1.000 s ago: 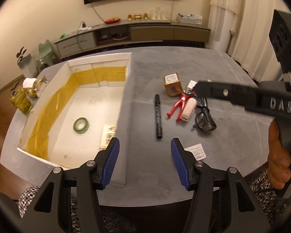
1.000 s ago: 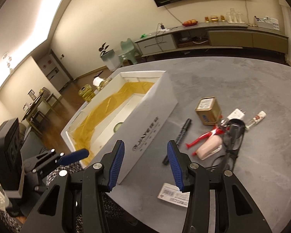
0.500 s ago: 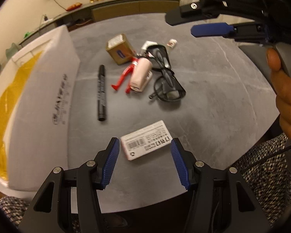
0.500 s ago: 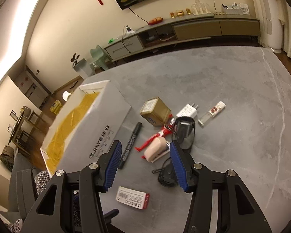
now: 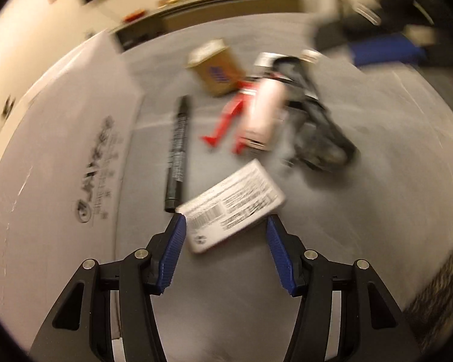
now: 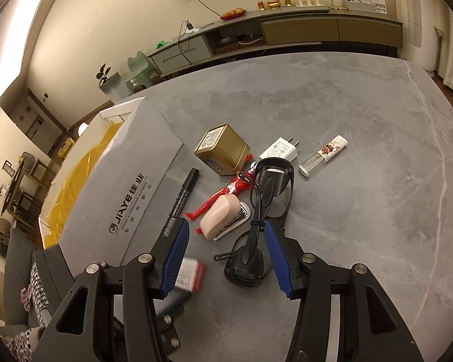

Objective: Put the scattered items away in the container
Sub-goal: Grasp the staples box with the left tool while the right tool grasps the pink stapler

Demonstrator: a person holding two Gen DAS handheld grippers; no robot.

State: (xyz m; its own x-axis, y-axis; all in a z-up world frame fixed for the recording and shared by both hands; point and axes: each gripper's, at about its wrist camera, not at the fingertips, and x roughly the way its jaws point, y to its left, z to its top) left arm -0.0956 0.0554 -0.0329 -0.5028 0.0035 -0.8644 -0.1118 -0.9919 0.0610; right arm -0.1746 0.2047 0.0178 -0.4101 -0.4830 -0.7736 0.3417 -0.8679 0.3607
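Note:
A white barcode-labelled box (image 5: 231, 202) lies flat on the grey table (image 5: 377, 181). My left gripper (image 5: 225, 221) is open, and its blue fingertips straddle the box's near end. Beyond it lie a black marker (image 5: 178, 147), a gold tin (image 5: 216, 66), a red figure (image 5: 223, 123), a pink stapler (image 5: 262, 111) and black glasses (image 5: 320, 132), all blurred. My right gripper (image 6: 226, 235) is open low over the glasses (image 6: 268, 199), beside the stapler (image 6: 223, 217). The white container (image 6: 120, 187) with a yellow lining stands to the left.
A white charger plug (image 6: 279, 150) and a small clear spray bottle (image 6: 323, 157) lie past the pile. The gold tin (image 6: 222, 150) sits close to the container's corner. The table's right half (image 6: 377, 211) is bare. A sideboard (image 6: 287, 30) runs along the far wall.
My left gripper has dropped from above the container to the labelled box, which now sits between its tips. My right gripper has swung over the pile and stands slightly wider.

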